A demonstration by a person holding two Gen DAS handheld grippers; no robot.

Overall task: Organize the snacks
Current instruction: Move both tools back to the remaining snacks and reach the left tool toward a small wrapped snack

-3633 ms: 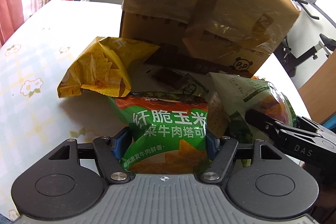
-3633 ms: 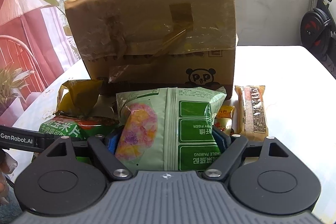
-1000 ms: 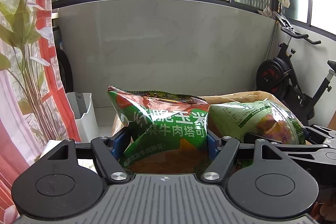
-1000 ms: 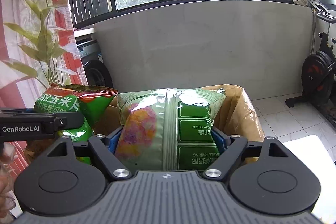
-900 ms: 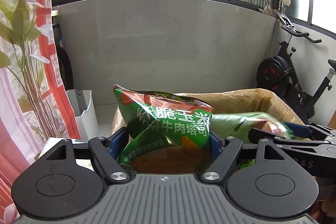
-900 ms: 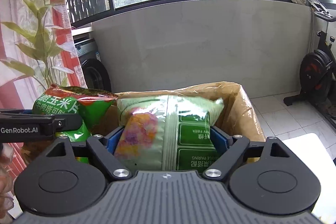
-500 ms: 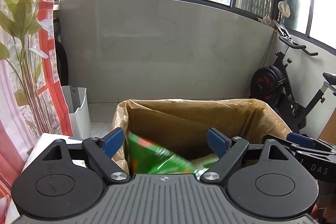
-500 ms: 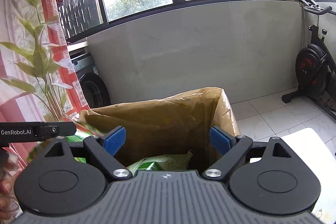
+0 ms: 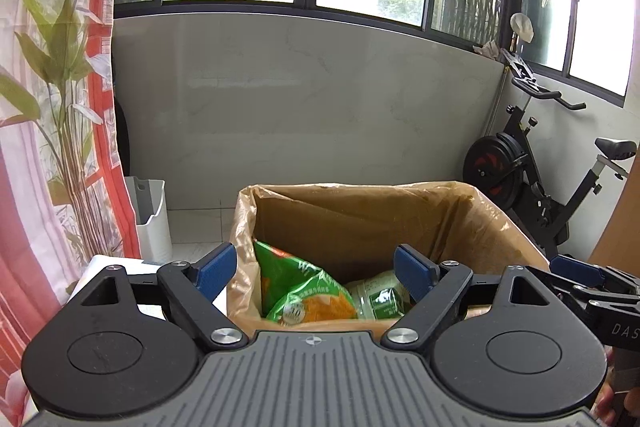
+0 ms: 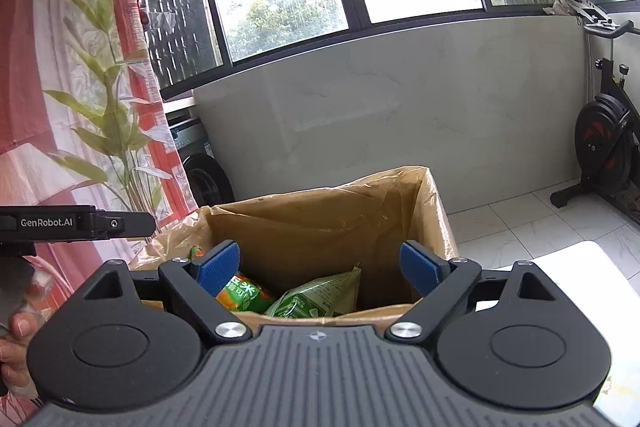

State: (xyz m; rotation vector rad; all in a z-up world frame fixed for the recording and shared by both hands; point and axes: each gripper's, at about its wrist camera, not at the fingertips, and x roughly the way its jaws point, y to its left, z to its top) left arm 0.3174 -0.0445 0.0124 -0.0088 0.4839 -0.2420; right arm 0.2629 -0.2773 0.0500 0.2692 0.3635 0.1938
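Far left: a red and white curtain [image 9: 24, 187] printed with green leaves, then a white bin [image 9: 150, 215] on the tiled floor. Centre: a cardboard box [image 9: 360, 215] with its top open, wrapped in clear plastic, standing on the worktop [image 10: 592, 267]. Inside, at the left, a green and orange chip bag [image 9: 304, 287], tilted, long axis running from upper left by the left wall down toward the near wall, crimped top end uppermost. Just right of it, touching, a pale green snack bag [image 9: 380, 297], lying lower, one corner poking up in the right wrist view; overall direction hard to tell. Left tongs [image 9: 316, 269] spread wide above the near rim, empty, blue pads clear of both bags. Right tongs [image 10: 320, 265] likewise spread wide and empty, over the same rim. Far right: an exercise bike [image 9: 536, 171] against the grey wall.
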